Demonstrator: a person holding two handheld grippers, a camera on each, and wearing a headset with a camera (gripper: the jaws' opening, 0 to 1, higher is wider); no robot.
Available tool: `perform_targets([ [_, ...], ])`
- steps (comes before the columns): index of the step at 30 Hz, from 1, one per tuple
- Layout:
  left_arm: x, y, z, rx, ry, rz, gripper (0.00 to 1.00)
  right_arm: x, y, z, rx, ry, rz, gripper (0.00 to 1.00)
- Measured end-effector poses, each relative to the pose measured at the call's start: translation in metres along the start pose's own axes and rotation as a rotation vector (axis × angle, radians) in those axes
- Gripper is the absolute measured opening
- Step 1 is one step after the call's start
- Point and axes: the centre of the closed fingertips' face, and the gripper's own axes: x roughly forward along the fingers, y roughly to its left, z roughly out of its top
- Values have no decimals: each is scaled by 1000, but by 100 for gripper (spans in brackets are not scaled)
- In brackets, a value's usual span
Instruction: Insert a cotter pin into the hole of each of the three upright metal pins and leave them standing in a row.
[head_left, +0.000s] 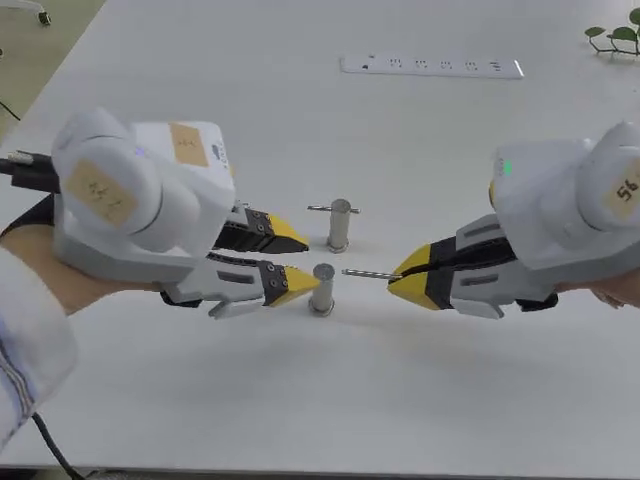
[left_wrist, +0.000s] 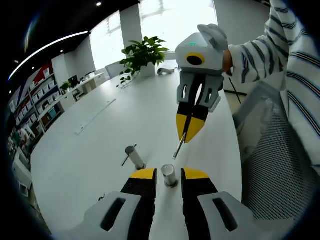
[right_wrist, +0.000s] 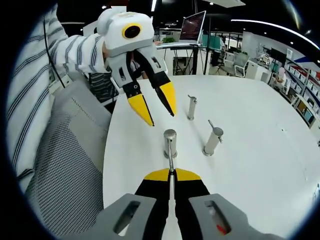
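Office w/ white table (head_left: 420, 140), power strip (head_left: 430, 66); left gripper (head_left: 303, 262) jaws apart near metal pin (head_left: 322, 288), right gripper (head_left: 402, 276) nips cotter pin (head_left: 368, 272).

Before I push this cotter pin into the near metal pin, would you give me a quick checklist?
1. Right tool shut on the cotter pin: ok.
2. Cotter pin level and pointing at the near metal pin: ok.
3. Its tip lined up with the hole: cannot tell, the hole is not visible.
4. Near metal pin upright: ok.
5. Left tool steadying that pin: not ok, it is open, a jaw on each side, not clamped.
6. Far metal pin already fitted: ok.
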Motion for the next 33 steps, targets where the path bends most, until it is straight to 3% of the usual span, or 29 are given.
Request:
perform_targets([
  [7,17,-2,-10,99,70,-46,18,3,2,-3,11,19,-14,0],
  [15,28,-3,-13,119,87,-69,16,4,3,-4,31,16,-25,0],
  [21,28,-2,-12,93,71,-75,10,6,4,-5,30,16,-22,0],
  [27,25,-2,-13,-70,48,-30,9,8,6,-2,30,17,-25,0],
  [33,24,-2,-14,-96,35,-4,9,10,6,0,6,29,-14,0],
])
